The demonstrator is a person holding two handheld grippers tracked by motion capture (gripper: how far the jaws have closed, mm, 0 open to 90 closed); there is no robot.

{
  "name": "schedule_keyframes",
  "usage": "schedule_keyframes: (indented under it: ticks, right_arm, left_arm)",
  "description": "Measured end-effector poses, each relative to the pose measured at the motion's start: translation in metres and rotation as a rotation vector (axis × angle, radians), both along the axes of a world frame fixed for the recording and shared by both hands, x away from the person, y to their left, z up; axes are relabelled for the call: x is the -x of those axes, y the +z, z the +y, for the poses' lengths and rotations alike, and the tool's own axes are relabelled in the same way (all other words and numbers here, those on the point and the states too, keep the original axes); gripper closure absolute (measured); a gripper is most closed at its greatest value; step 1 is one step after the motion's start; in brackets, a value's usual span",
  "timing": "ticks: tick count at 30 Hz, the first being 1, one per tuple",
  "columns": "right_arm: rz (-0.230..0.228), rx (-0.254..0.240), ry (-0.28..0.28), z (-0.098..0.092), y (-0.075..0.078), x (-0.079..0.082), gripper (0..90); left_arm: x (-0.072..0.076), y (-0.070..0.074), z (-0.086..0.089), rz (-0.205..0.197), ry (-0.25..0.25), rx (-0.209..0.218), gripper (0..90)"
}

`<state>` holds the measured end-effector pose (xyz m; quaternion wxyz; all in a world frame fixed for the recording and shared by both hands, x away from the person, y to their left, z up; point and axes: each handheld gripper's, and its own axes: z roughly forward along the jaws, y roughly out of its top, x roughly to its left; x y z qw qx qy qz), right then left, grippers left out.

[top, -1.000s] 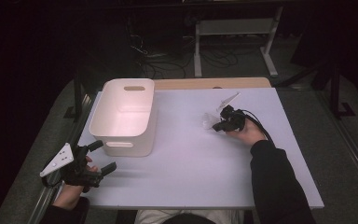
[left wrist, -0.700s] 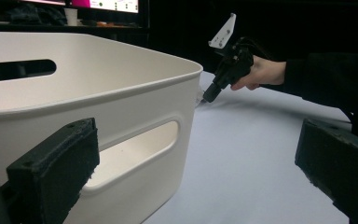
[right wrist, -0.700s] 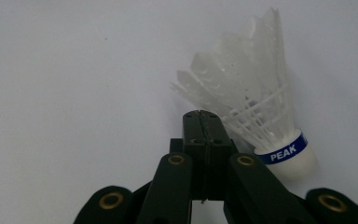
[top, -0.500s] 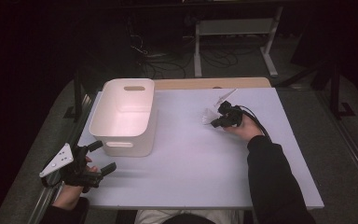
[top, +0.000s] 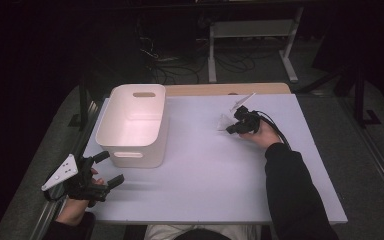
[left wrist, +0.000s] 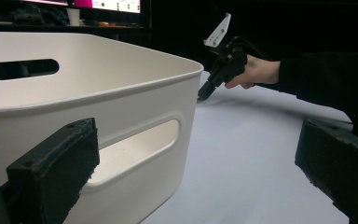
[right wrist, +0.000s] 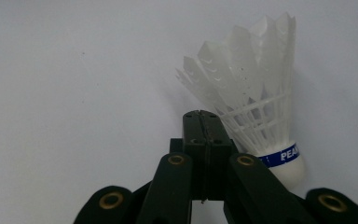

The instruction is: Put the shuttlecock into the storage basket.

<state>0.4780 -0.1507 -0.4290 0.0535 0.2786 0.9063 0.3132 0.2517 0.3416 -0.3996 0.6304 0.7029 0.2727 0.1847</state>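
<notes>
Right tongs (right wrist: pixel 204 122) pressed fully together, nothing between them; the white feathered shuttlecock with a blue band and white cork base (right wrist: pixel 254 100) lies on the pale table (top: pixel 205 165), just beside the closed tips. Left tongs (top: pixel 100 172) stand wide, idle beside the white plastic bin with cut-out handles (top: pixel 115 130). Judgement: to grasp well, the right tongs should open first, straddle the cork end rather than the fragile feathers, then close gently.
</notes>
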Motion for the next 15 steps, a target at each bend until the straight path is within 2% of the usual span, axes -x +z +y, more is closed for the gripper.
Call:
schedule_keyframes:
  ticks: [15]
  right_arm:
    - [0.011, -0.011, -0.034, -0.0019, -0.0051, -0.0093, 88.9]
  left_arm:
    - [0.0008, 0.0, 0.0002, 0.001, 0.001, 0.001, 0.0]
